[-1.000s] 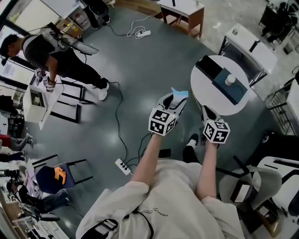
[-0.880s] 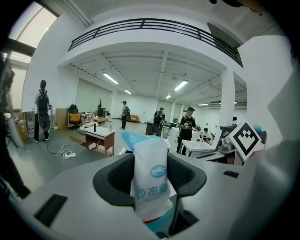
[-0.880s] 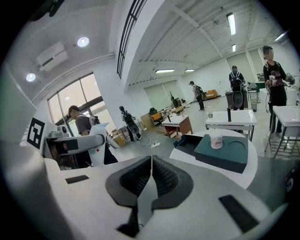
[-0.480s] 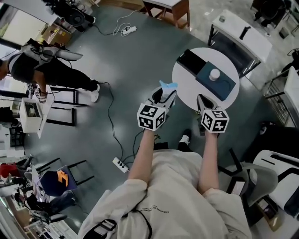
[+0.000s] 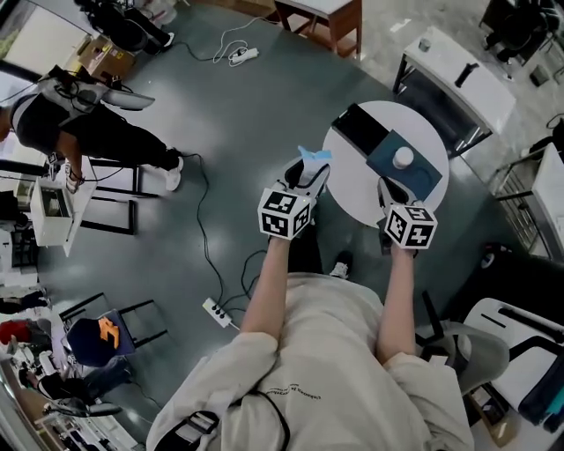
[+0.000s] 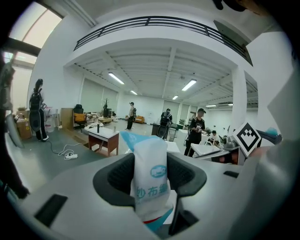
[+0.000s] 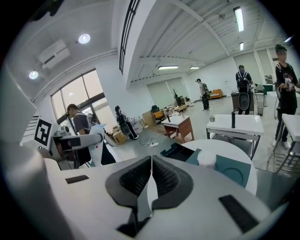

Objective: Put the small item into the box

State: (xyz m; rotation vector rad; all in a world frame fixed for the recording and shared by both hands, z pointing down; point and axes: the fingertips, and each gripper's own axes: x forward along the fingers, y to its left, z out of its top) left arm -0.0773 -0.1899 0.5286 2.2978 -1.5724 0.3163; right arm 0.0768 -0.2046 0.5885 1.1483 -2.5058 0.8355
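Observation:
In the head view my left gripper (image 5: 308,173) is shut on a white and blue packet (image 5: 315,155), just left of the round white table (image 5: 352,189). The left gripper view shows the packet (image 6: 150,180) upright between the jaws of that gripper (image 6: 150,174). On the table lie an open black box (image 5: 359,129) and a teal lid (image 5: 414,174) with a small white round item (image 5: 403,158) on it. My right gripper (image 5: 389,188) hovers over the table's near edge, and in its own view this gripper (image 7: 150,174) is shut with nothing in it, facing the box (image 7: 176,151) and the white item (image 7: 206,160).
A white desk (image 5: 458,75) stands beyond the round table and a wooden table (image 5: 322,19) at the back. Cables and a power strip (image 5: 216,311) lie on the grey floor. A person (image 5: 84,123) stands at far left by a small stand (image 5: 57,204). A chair (image 5: 458,352) is at my right.
I have come closer to the round table. Both grippers moved forward, and the right one now reaches over the table's edge. The packet stays held in the left gripper.

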